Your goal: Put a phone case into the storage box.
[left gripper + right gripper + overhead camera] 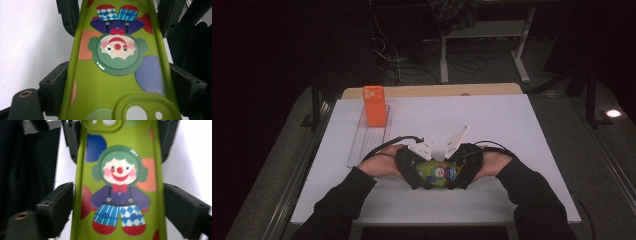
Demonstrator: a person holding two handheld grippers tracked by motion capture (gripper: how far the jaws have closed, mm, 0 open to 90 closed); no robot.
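A lime-green phone case (438,173) printed with a clown lies low over the white table top, near its front edge, held end to end between both grippers. My left gripper (416,172) grips the end with the camera cut-out, and its pads (56,86) press on both long edges of the case (112,82). My right gripper (460,172) holds the opposite end, by the clown's feet, with its pads (58,202) against the sides of the case (120,195). Each gripper view shows the other gripper's jaws at the far end.
An orange phone (374,105) stands upright at the far end of a clear ribbed tray (362,145) on the left of the white table top (502,125). Beyond the table's far edge, table legs and cables stand on a dark floor.
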